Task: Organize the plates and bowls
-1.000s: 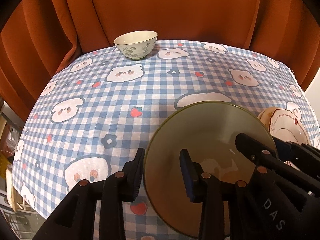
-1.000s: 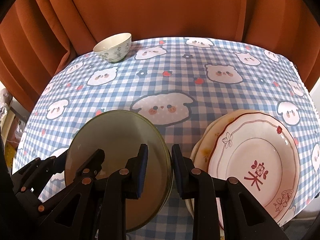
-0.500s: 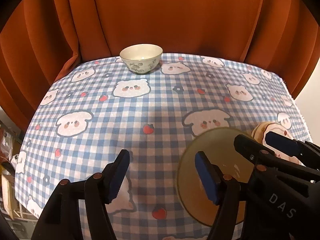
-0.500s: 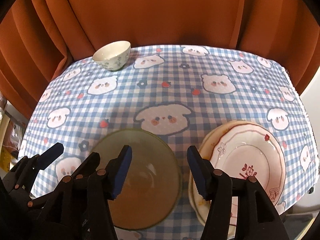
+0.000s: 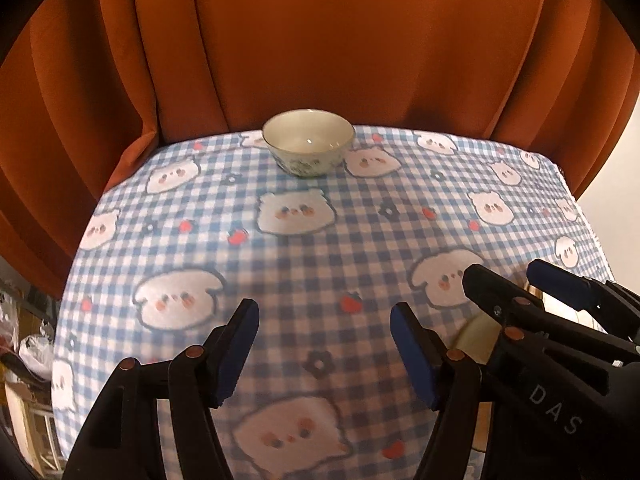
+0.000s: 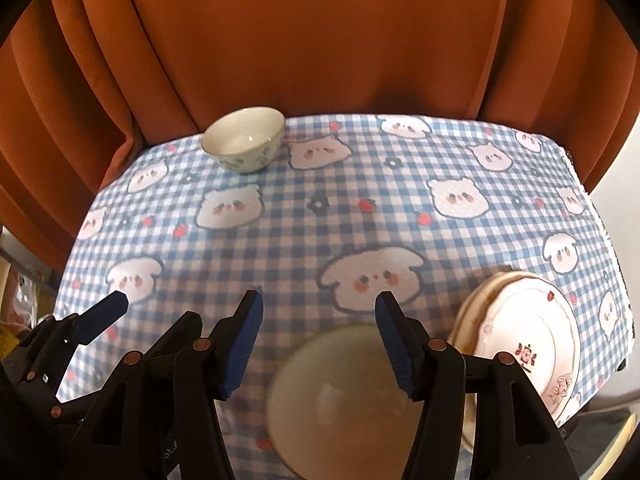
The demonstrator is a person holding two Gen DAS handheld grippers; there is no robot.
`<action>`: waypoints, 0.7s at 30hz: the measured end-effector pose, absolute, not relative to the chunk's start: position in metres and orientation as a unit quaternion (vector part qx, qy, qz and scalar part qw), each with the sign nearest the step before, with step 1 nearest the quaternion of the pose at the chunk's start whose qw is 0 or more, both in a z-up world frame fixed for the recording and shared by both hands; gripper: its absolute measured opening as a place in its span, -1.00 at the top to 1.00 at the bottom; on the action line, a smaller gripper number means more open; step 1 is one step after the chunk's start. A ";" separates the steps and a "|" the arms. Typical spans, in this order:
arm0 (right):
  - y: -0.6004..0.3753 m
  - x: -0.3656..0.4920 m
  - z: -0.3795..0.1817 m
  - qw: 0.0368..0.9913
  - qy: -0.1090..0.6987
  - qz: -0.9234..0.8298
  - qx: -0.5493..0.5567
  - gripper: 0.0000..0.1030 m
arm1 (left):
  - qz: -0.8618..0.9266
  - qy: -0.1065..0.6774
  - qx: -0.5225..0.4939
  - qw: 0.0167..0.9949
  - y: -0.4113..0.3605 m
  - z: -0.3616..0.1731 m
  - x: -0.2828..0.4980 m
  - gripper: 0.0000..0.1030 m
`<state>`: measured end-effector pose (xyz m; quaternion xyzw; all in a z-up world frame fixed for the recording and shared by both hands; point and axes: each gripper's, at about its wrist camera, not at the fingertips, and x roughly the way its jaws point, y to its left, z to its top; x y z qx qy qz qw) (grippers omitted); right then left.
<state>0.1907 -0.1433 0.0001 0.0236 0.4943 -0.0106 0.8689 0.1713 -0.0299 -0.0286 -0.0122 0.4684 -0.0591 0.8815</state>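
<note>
The table carries a matte woven tablecloth [image 6: 320, 240], blue-and-white gingham printed with cartoon bears, strawberries and flowers; pleated rust-orange curtain [image 6: 300, 40] hangs behind it. A round, glossy ceramic bowl [image 6: 244, 145] with a leaf-patterned outer wall stands at 11 o'clock in the right wrist view, near the far table edge. A smooth, translucent olive glass plate [image 6: 340, 396] lies flat on the cloth at 6 o'clock, below the right gripper [image 6: 320, 344]. Just beside it at 4 o'clock sits a stack of scalloped white plates [image 6: 528, 340] with a red rim line and floral motifs; contact between the two cannot be told.

Both tools have black plastic arms and ribbed blue pads. The right gripper's jaws have just been opening and stand apart, holding nothing. The left gripper [image 5: 324, 354] likewise: jaws have just been opening, only cloth between them.

A second ago both claws were pinching the glass plate's rim; it is now released, and both views have drawn back from it.
</note>
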 end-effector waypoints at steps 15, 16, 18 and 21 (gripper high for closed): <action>-0.081 0.245 0.021 0.881 0.466 -0.073 0.041 -0.27 | -0.089 0.444 0.021 0.891 0.029 -0.007 0.239 -0.45; -0.078 0.250 0.022 0.880 0.466 -0.077 0.042 -0.27 | -0.092 0.444 0.022 0.891 0.031 -0.007 0.245 -0.45; -0.075 0.259 0.023 0.879 0.467 -0.084 0.044 -0.27 | -0.098 0.443 0.022 0.891 0.033 -0.006 0.257 -0.45; -0.072 0.274 0.025 0.879 0.465 -0.094 0.043 -0.28 | -0.105 0.441 0.021 0.891 0.035 -0.007 0.274 -0.46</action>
